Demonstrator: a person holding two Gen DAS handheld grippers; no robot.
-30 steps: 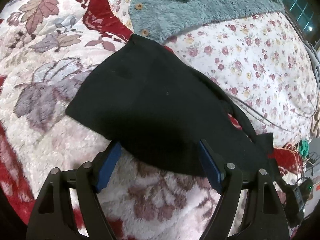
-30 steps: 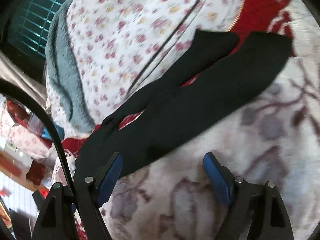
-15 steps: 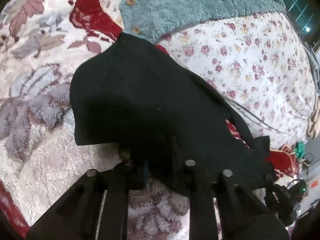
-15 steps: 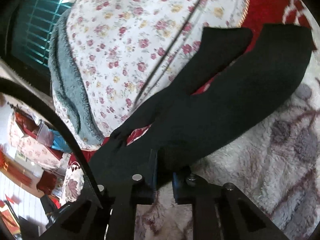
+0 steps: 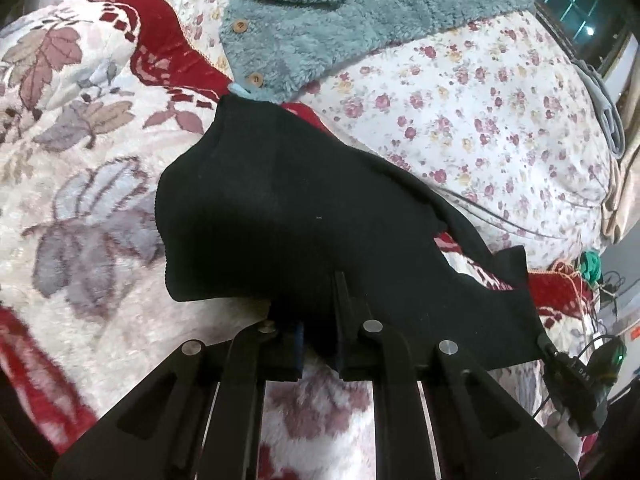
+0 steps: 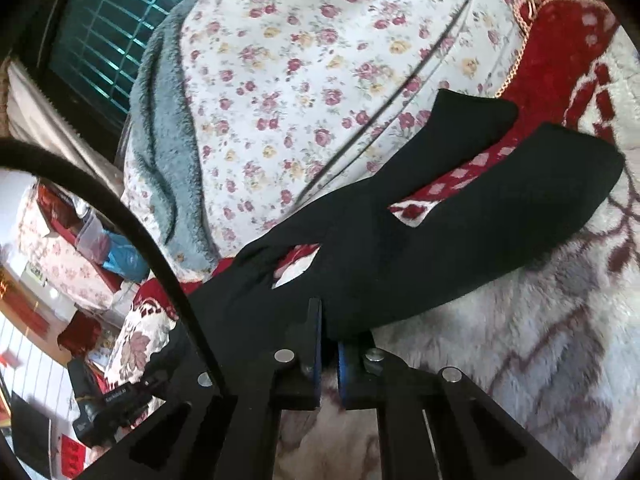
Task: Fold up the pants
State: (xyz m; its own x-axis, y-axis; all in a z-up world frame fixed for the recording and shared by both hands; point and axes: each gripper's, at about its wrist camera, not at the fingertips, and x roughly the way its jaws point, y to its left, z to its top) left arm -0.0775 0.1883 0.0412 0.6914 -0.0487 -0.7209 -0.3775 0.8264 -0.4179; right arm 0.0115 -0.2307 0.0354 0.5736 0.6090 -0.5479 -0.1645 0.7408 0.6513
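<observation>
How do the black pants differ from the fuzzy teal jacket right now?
The black pants are smooth, plain and lie nearest the grippers; the teal jacket is fluffy, buttoned and lies beyond them. The pants are gripped; the jacket is not. Both rest on the bed.

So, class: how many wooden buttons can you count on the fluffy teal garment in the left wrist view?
2 fully visible on the teal garment: one upper button and one lower button near its bottom corner. Another seems cut off at the picture's top edge; more may be hidden.

Each hand-held gripper (image 5: 318,328) (image 6: 328,344) has black slotted arms, silver round pins and blue-edged fingers (image 6: 318,344).
</observation>
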